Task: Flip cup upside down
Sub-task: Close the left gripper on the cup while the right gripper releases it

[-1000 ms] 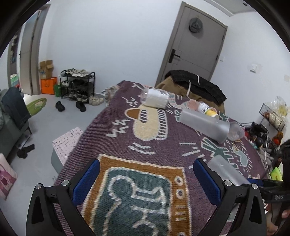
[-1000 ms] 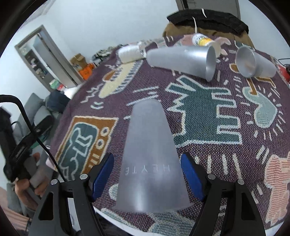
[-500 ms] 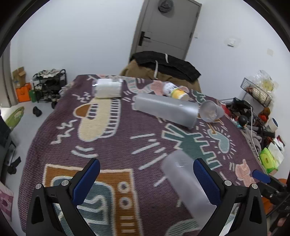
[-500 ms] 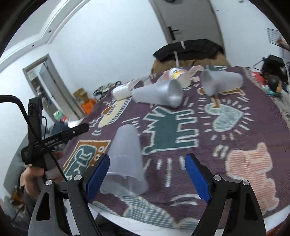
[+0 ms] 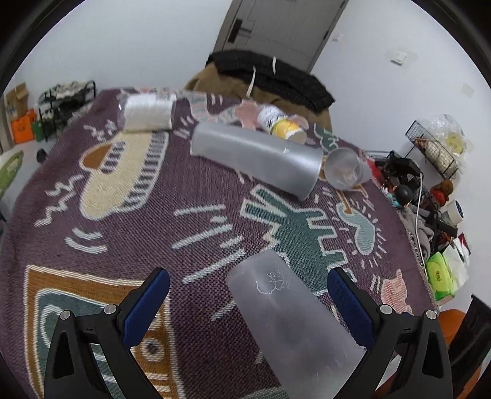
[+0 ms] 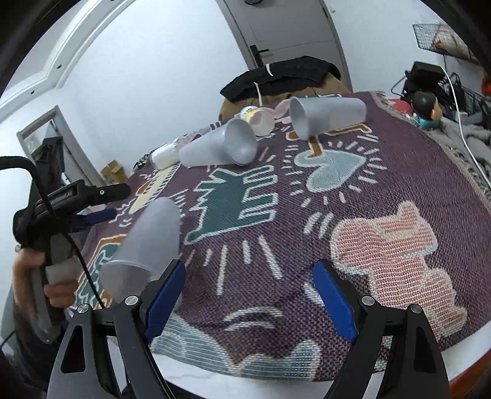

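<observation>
Where the patterned rug [image 5: 190,221] spreads — both claws released — a door [image 5: 276,27] stands behind.

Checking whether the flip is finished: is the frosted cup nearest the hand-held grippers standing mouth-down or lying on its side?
Mouth-down. The frosted cup stands on the blanket with its wide rim at the bottom and narrow closed base on top; neither hand-held gripper holds it.

Frosted matt plastic cup [image 5: 288,319] – coarse woven cloth rug [image 5: 196,214] – glossy blue finger pads [image 6: 165,294].
</observation>
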`<state>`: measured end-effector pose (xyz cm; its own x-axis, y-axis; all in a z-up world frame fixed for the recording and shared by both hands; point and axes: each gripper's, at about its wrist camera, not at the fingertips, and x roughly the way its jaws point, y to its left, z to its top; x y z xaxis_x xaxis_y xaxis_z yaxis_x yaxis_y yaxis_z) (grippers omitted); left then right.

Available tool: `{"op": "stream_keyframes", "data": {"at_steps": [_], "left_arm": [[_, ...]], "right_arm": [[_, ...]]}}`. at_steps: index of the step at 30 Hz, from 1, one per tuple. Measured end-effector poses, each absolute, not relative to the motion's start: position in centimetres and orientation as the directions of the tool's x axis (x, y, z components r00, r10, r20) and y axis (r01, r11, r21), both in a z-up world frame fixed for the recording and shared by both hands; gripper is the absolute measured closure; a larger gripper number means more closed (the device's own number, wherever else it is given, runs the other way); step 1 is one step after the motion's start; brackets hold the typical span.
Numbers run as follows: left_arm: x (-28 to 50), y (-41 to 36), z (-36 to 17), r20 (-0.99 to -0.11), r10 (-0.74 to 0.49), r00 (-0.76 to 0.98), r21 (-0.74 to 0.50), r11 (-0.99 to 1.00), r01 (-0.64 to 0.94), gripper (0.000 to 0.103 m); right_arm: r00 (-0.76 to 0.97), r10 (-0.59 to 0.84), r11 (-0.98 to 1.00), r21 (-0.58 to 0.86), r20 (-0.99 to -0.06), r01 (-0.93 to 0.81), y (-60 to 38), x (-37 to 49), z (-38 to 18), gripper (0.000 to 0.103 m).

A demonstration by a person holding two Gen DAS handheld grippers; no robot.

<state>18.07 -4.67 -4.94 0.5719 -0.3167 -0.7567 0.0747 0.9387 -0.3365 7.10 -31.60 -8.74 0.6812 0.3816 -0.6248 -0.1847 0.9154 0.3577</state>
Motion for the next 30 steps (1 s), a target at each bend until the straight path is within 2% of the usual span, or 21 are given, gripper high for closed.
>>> {"op": "stream_keyframes", "data": {"at_steps": [10, 19, 20, 21, 23, 26, 30], "left_arm": [[21.5, -5.2, -8.4, -0.830, -0.370, 0.417, -0.415, 0.910, -0.019, 0.004], [23.9, -6.7, -9.6, -0.897, -0.343, 0.279, -0.371, 0.927, -0.054, 0.008], [24.1, -6.8, -9.6, -0.904, -0.335, 0.267, -0.360, 0.932, -0.050, 0.012], [24.3, -7.1, -9.5, -0.915, -0.312, 0.256, -0.333, 0.942, -0.042, 0.022], [24.6, -7.5, -9.3, -0.923, -0.301, 0.240, -0.317, 0.948, -0.032, 0.035], [24.8, -7.2, -9.0, -0.916, -0.337, 0.218, -0.355, 0.933, -0.051, 0.039], [24.0, -7.3, -6.5, -0.885, -0.365, 0.288, -0.382, 0.924, -0.001, 0.041]], "right_arm": [[0.679, 0.396, 0.904, 0.395, -0.619, -0.167, -32.3, 7.4, -10.1, 0.017], [0.687, 0.375, 0.906, 0.405, -0.622, -0.128, -33.7, 7.6, -10.5, 0.017], [0.688, 0.372, 0.906, 0.405, -0.623, -0.123, -33.9, 7.6, -10.6, 0.017], [0.689, 0.369, 0.906, 0.406, -0.624, -0.118, -34.0, 7.7, -10.6, 0.017], [0.687, 0.364, 0.905, 0.412, -0.629, -0.102, -34.4, 7.8, -10.8, 0.017], [0.685, 0.359, 0.903, 0.421, -0.634, -0.084, -34.9, 8.0, -11.1, 0.017], [0.689, 0.350, 0.904, 0.422, -0.634, -0.071, -35.4, 7.8, -11.1, 0.017]]}}
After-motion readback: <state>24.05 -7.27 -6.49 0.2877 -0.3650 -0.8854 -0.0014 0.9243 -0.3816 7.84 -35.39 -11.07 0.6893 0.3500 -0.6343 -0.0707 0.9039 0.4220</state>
